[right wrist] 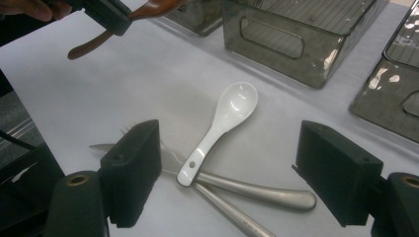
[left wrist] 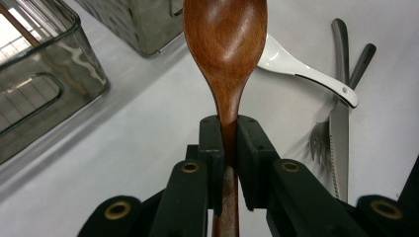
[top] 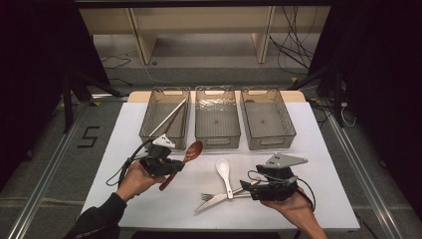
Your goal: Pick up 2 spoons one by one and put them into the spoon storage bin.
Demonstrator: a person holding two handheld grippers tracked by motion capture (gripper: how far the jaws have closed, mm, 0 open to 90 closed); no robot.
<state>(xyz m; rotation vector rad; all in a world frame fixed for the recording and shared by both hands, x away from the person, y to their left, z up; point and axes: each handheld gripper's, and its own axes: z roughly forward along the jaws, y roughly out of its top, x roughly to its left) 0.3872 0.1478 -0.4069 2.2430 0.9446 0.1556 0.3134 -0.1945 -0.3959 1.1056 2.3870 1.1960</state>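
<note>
wooden spoon [left wrist: 226,44] clamped between left tool [left wrist: 228,148] pads, bowl ahead.

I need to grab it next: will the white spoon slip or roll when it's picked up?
Probably slippery: the white spoon looks glossy, like glazed ceramic. It is likely stiff, and may chip if dropped. Its handle rests across the knife, so it may rock or pivot when nudged.

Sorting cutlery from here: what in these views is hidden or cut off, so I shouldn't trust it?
- Wooden spoon: in the left gripper view its handle end is hidden behind the left gripper, and its bowl tip is cut by the top edge.
- Fork: in the right gripper view its tines sit behind a jaw of the right gripper.
- Knife: under the white spoon, so the overlap is unclear.
</note>
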